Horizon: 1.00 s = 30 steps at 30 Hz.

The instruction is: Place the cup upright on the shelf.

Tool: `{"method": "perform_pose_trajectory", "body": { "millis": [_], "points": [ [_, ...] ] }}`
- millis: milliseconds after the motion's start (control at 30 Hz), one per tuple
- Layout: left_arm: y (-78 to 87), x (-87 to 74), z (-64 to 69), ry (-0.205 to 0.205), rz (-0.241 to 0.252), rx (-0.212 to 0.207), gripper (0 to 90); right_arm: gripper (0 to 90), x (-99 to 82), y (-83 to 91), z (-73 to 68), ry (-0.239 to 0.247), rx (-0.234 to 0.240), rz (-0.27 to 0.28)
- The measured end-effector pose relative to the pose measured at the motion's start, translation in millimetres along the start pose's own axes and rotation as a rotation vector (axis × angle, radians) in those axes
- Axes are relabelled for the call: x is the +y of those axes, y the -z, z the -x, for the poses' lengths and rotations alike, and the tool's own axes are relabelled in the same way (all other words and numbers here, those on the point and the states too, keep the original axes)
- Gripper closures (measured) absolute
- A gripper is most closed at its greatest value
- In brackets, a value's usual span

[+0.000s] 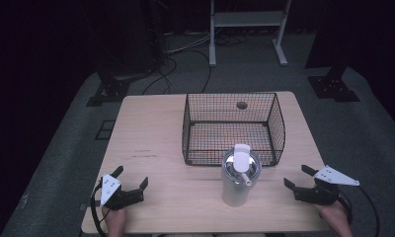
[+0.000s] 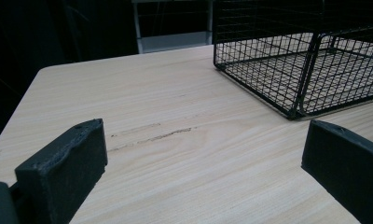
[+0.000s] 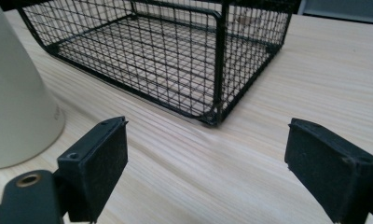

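We find the left gripper [image 1: 131,185] resting low at the near left of the table [image 1: 151,133], jaws spread and empty. At near centre, just in front of the wire basket [image 1: 233,127], stands the white tumbler [image 1: 239,177]; we judge it rigid, smooth, possibly top-heavy, best gripped mid-body below what appears to be a lid and straw. The right gripper [image 1: 296,179] rests near right, jaws spread, angled toward it.

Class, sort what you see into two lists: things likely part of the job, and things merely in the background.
Likely in the job: tumbler, wire basket, left gripper, right gripper, both open, on the table.

Background: white stand, floor cables.
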<state>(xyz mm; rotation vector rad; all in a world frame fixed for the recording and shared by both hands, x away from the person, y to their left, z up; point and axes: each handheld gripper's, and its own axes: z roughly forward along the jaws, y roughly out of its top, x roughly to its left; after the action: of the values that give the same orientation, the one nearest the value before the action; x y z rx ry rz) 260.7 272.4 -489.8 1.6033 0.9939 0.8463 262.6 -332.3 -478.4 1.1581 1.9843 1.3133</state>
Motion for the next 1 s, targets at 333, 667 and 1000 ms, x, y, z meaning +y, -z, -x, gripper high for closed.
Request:
{"method": "perform_pose_trajectory", "body": {
  "millis": [333, 667, 1000],
  "points": [
    [-0.3, -0.1, 0.8, -0.004, -0.001, 0.002, 0.0, 12.3, 8.5, 0.7, -12.6, 0.048, 0.061, 0.006],
    [0.5, -0.3, 1.5, -0.008, 0.005, 0.005, 0.0, 12.3, 19.1, 6.1, -26.3, 0.106, 0.095, 0.022],
    [0.7, -0.4, 1.1, -0.004, 0.005, 0.004, 0.0, 11.6, 27.4, 8.0, -37.3, 0.152, 0.125, 0.009]
  ]
}}
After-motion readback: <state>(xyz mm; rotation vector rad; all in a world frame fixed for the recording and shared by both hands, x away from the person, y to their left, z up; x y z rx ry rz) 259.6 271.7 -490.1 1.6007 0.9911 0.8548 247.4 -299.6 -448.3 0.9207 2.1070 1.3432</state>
